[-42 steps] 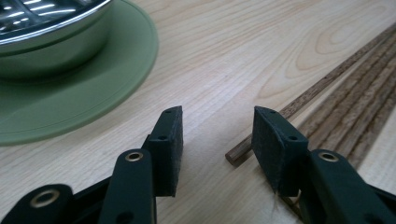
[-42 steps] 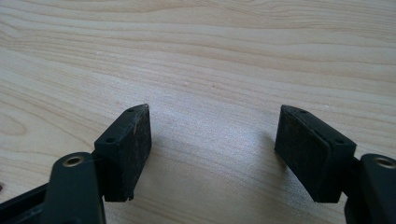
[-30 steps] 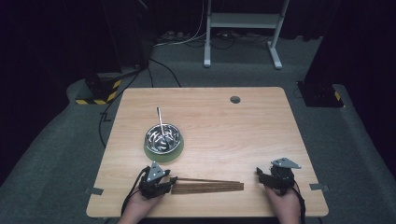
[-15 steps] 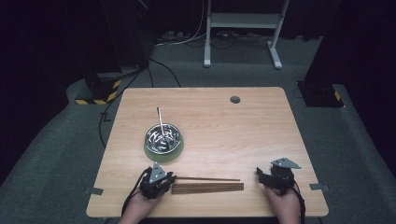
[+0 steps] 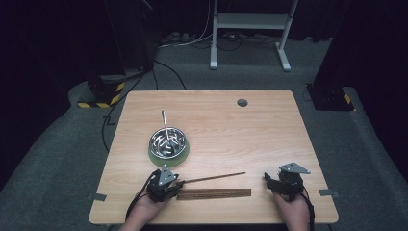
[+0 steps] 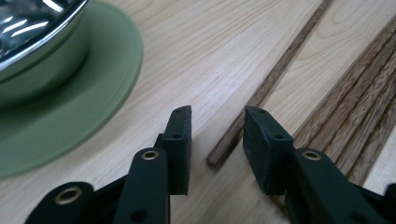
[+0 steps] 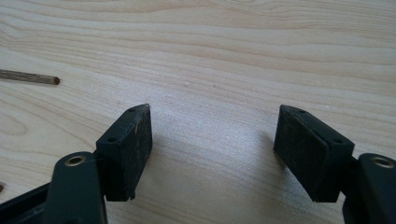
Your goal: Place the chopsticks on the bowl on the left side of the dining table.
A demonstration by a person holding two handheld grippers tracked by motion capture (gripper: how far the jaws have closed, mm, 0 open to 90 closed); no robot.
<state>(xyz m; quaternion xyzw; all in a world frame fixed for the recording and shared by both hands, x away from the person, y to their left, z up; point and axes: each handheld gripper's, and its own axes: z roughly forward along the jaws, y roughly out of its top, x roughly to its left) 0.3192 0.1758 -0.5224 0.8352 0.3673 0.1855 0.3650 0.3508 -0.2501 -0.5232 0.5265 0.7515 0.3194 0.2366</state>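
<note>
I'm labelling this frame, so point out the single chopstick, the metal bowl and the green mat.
single chopstick [image 5: 214, 178], high view, mid-shaft
metal bowl [image 5: 168, 142], high view, inside
green mat [image 6: 70, 121], left gripper view, flat rim

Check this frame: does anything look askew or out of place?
One chopstick lies angled away from the neat chopstick row. Its near end sits between the open left gripper jaws, unpinched. Nothing spilled or damaged.

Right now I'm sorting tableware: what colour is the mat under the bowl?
Green mat, clearest in the left gripper view.
</note>
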